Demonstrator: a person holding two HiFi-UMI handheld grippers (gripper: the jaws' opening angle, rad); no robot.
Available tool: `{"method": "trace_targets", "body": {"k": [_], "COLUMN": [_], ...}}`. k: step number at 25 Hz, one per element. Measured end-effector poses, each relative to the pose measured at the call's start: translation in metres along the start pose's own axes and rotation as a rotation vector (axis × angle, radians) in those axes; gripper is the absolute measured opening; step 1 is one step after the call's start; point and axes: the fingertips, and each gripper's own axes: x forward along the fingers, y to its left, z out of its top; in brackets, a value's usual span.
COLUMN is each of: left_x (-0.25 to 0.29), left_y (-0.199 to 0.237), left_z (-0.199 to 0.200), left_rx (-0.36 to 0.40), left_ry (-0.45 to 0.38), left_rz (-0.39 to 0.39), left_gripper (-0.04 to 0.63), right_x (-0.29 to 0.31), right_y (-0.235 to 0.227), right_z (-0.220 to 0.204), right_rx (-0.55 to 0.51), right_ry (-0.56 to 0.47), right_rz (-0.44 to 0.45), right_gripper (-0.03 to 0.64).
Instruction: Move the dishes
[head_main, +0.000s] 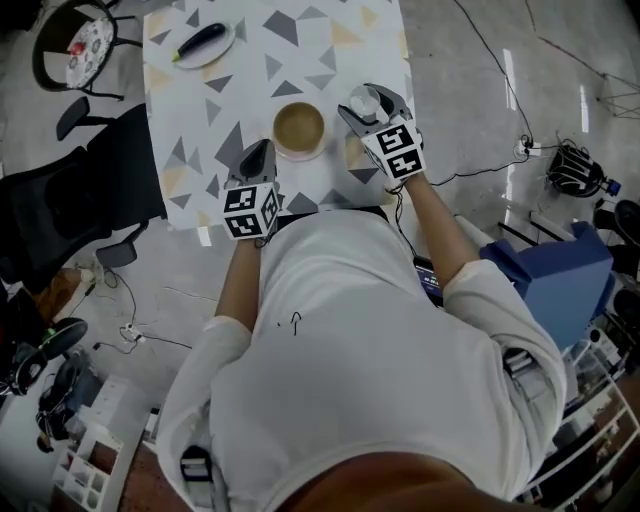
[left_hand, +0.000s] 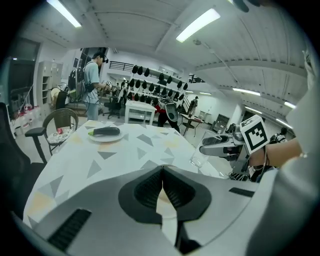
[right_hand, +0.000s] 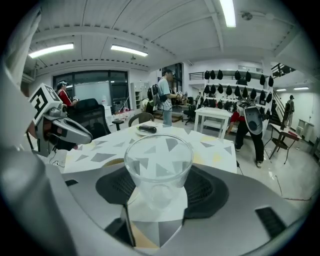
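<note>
Bowl just beside glass (plate with aubergine well apart).

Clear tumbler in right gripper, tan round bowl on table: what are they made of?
Clear tumbler: glass or hard clear plastic; see-through, triangles of the tabletop show through it. Tan round bowl: likely glazed ceramic, opaque with a paler rim; melamine possible.
</note>
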Motion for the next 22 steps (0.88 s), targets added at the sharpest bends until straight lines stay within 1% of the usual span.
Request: {"method": "trace_targets", "body": {"k": [7,10,22], "left_x": [-0.011,-0.015,-0.013], "left_y": [0.007,0.011,0.011], "left_z": [-0.016,-0.020,-0.021], "left_rx": [-0.049,-0.060,-0.069], "left_ry": [0.019,0.024,0.026], "left_rz": [0.068,0.089,0.099], "left_gripper": [0.020,0.020,0.020], "right_x": [0.021,0.027,0.036], "right_y": [-0.013,-0.015,-0.009], "right_z": [-0.026,-0.030,-0.035], "right_rx": [-0.020,-0.027,-0.022], "right_ry": [0.072,0.078,0.103], "right_rz": [0.045,0.054,0.068], "right_gripper": [0.273,0.275,0.275]}}
